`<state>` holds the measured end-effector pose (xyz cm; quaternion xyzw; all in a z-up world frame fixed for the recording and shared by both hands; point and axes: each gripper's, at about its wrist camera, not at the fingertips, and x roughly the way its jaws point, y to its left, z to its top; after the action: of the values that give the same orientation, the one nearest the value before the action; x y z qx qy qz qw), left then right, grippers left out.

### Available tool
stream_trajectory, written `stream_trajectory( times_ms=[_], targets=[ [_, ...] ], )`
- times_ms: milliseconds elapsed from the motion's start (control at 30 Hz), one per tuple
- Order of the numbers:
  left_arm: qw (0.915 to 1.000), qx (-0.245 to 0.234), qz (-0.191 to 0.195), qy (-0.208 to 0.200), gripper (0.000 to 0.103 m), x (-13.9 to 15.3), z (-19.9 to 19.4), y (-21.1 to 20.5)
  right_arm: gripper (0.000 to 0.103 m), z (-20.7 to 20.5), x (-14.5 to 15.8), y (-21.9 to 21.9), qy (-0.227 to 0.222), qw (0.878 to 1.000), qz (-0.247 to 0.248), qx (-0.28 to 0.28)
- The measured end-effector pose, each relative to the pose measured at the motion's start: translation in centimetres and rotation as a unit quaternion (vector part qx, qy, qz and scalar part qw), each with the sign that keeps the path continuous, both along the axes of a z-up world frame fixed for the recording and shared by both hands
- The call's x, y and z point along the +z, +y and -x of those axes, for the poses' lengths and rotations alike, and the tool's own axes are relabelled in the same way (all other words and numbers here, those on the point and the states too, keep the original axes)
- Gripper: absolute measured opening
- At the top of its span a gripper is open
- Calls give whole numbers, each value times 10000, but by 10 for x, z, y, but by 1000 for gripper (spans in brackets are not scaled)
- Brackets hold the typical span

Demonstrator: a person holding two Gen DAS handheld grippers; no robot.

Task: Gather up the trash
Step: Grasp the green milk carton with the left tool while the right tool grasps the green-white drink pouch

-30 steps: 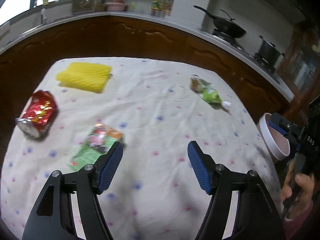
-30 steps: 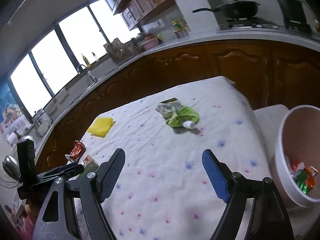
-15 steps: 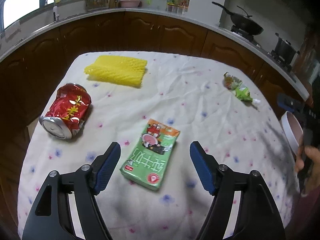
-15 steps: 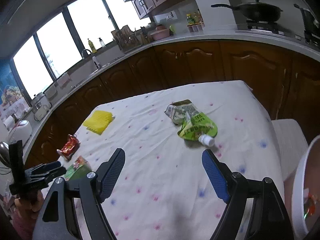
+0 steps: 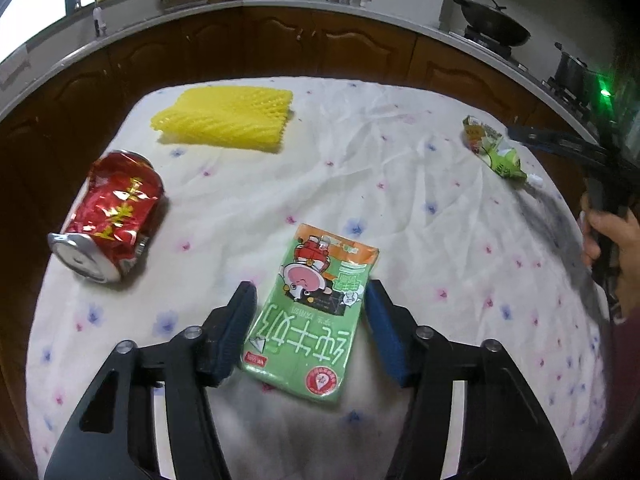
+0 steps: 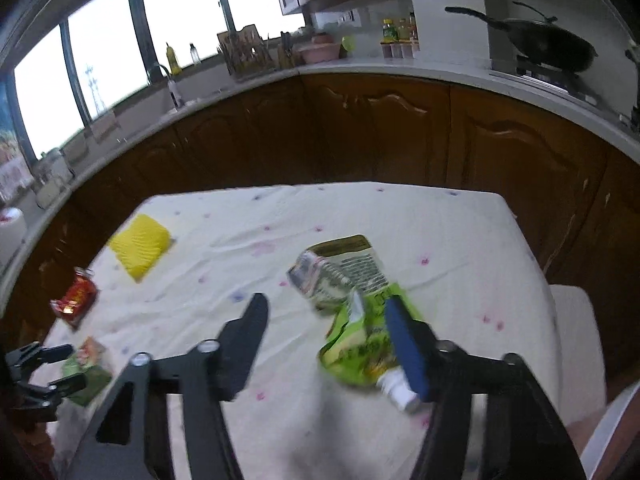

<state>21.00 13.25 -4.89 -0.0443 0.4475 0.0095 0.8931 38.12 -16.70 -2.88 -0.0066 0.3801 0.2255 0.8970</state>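
Observation:
A green milk carton (image 5: 312, 320) lies flat on the dotted white tablecloth (image 5: 360, 160). My left gripper (image 5: 308, 290) straddles it with its jaws closing; a thin gap still shows at the left pad. A crumpled green spouted pouch (image 6: 352, 320) lies near the table's right side. My right gripper (image 6: 326, 304) is over it with its jaws closing; the blue right finger (image 6: 404, 344) overlaps the pouch and the left one stands clear. A crushed red can (image 5: 112, 216) and a yellow foam net (image 5: 224, 116) lie to the left.
Off the table's right edge stands a white stool (image 6: 576, 320), with the bin's pale rim (image 6: 608, 432) at the corner. A dark wooden kitchen counter (image 5: 320, 40) curves round behind the table, and a wok (image 5: 496, 30) sits on the hob.
My left gripper came down and forward until the carton lay between its jaws, which narrowed. My right gripper swung left from the bin to the green pouch and narrowed too.

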Motion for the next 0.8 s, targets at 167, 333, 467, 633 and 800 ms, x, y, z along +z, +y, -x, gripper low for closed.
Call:
stream_trajectory(
  times_ms=[167,333,467,633,800],
  targets=[
    [9999,-73,-76,-74,46,0,0,-6,14,-20,-22,8,260,9988,421,-20],
    [9997,-154,98,-133,42,8,-2,-12,6,-10,-21,2,269,9993,259,-29],
    [9988,-252,255,-319,42,21,-1,-24,5,17,-5,-7,143,9999,-30,41],
    [9971,-466,374,-474,42,35,1,-45,5,51,14,-24,34,9992,-386,34],
    [9943,-735,552,-535,42,42,1,-71,5,91,27,-52,-28,9971,-759,-91]
  ],
)
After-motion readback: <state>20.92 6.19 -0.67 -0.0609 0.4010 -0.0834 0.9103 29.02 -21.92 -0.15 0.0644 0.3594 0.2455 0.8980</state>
